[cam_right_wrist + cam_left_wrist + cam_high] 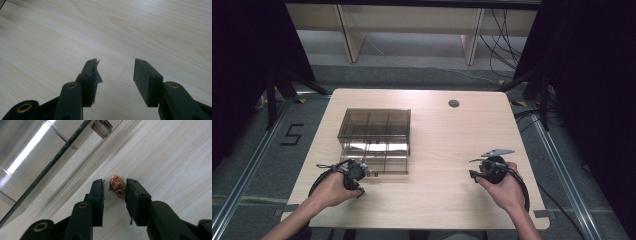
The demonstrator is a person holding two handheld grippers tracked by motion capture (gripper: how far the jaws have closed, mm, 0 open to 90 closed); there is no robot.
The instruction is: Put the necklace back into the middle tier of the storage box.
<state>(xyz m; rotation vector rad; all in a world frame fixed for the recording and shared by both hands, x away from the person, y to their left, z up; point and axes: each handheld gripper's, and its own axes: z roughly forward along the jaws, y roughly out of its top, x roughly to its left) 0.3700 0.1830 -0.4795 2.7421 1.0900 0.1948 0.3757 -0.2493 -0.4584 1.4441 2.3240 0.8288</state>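
Two black jaws of your left claw [114, 188] straddle a small copper-coloured wire ball [117, 186] that lies on the desk [175, 157], just in front of the smoked clear drawer box [374, 140]. That claw is partly closed around the ball; the right-hand pad looks to be touching it, while a thin gap shows at the other pad, so you do not seem to grip it yet. Your right claw [115, 72] hangs open over bare wood well to the other side, holding nothing, with a loose flap of pad lining curling off one jaw. From here the main risk, as I judge it, is the ball itself: it is light and springy, and it sits near the jaw tips, so an off-centre squeeze could flick it forward or roll it toward the box. Lifting before both pads bear on it would leave it behind. Watch too the drawer knob [101, 127] close ahead, which your claw could knock.
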